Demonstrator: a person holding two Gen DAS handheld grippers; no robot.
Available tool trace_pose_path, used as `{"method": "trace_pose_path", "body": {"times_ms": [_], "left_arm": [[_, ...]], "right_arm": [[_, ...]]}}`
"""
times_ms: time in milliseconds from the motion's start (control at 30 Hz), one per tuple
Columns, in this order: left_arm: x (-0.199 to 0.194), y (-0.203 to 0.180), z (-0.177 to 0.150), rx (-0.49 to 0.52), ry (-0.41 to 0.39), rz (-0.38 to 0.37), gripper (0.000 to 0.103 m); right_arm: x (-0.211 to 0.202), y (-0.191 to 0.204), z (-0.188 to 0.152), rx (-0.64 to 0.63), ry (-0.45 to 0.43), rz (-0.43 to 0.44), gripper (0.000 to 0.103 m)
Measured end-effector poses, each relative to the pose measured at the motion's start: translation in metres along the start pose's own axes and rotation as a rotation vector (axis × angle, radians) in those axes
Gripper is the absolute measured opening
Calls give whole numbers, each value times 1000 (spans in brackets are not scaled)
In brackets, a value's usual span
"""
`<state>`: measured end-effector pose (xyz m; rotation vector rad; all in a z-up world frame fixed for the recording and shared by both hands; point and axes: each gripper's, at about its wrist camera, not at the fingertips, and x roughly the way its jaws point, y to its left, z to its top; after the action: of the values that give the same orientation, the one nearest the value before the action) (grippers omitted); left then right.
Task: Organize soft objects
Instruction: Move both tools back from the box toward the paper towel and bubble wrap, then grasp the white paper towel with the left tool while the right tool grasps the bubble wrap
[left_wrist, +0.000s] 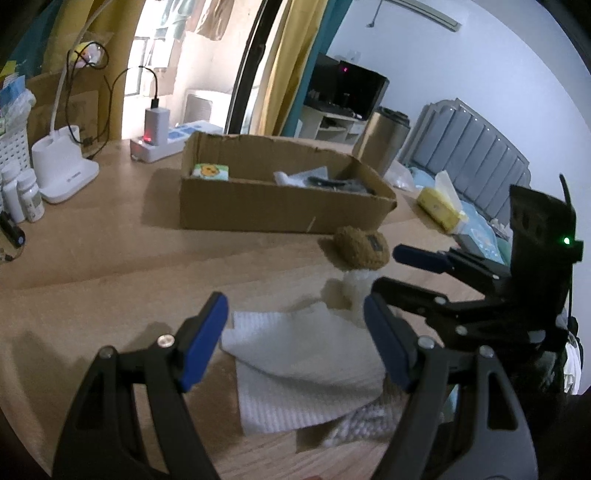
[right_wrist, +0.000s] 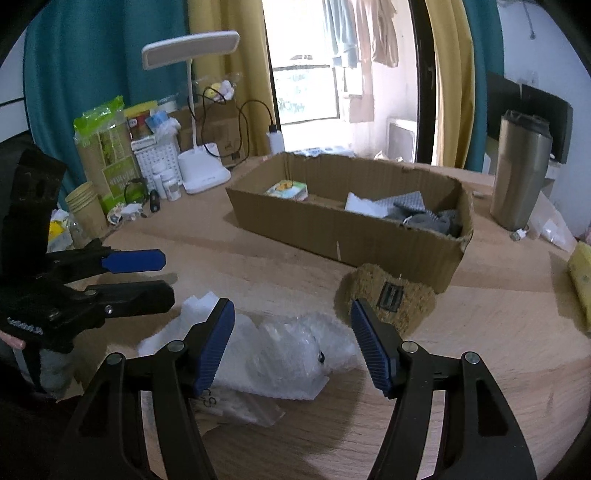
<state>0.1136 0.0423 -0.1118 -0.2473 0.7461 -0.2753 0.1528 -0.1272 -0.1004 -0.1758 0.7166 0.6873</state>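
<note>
A pile of white soft things lies on the wooden table: a ribbed white cloth over bubbly clear wrap. Just behind it sits a brown fuzzy piece with a dark label. My left gripper hangs open over the white cloth, fingers either side of it and nothing pressed. My right gripper is open above the wrap, its right finger near the brown piece. An open cardboard box stands behind, holding a small printed tissue pack and grey cloths.
A steel tumbler stands right of the box and a yellow tissue pack near the table's right edge. At the back left are a white desk lamp, a power strip, pill bottles and food packets.
</note>
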Motion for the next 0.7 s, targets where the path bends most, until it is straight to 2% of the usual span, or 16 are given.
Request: {"method": "trace_pose_path", "body": {"times_ms": [300,567,700], "left_arm": [[6,-3,-8,1,36,-6,77],[12,-19,-14,56,70,-28,77],[18,-23,-18,72,99,-38,77]], "right_arm": [[17,-6,-7,17,76,-4,69],[21,-15,-10,52,102,26,69],[19,-18,-12,50,100,45,62]]}}
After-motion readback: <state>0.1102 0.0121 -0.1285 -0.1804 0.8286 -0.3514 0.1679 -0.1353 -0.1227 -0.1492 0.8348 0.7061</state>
